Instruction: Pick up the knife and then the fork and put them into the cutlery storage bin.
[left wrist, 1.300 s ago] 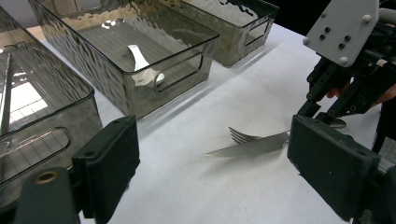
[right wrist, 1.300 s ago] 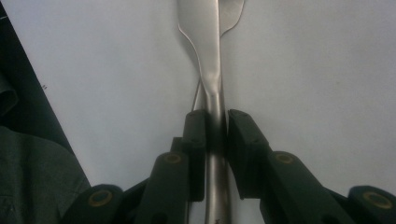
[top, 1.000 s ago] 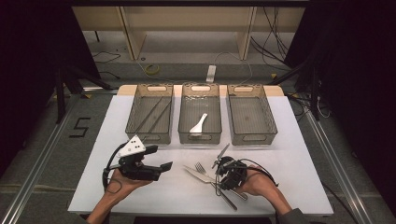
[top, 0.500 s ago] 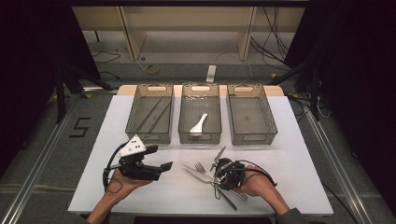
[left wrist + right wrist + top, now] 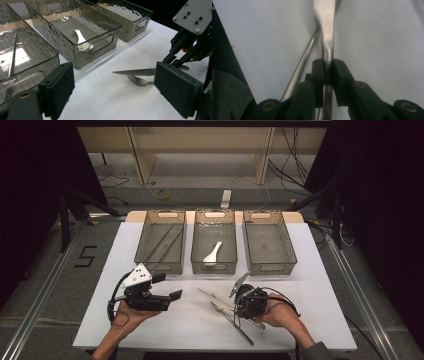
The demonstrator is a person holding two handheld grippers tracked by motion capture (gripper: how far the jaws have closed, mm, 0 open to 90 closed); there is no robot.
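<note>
The right gripper [image 5: 239,306] has closed further since the earlier frame and now clamps a fork handle [image 5: 327,47] on the white table [image 5: 310,270]. The left gripper [image 5: 172,290] hovers, jaws apart. A knife [image 5: 135,72] lies just beside the fork. The middle bin [image 5: 215,242] contains a white spoon [image 5: 213,253]; the left bin [image 5: 160,242] holds chopsticks [image 5: 165,242].

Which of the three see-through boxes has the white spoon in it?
The middle bin holds the white spoon. The left bin holds thin dark sticks, and the right bin looks empty.
</note>
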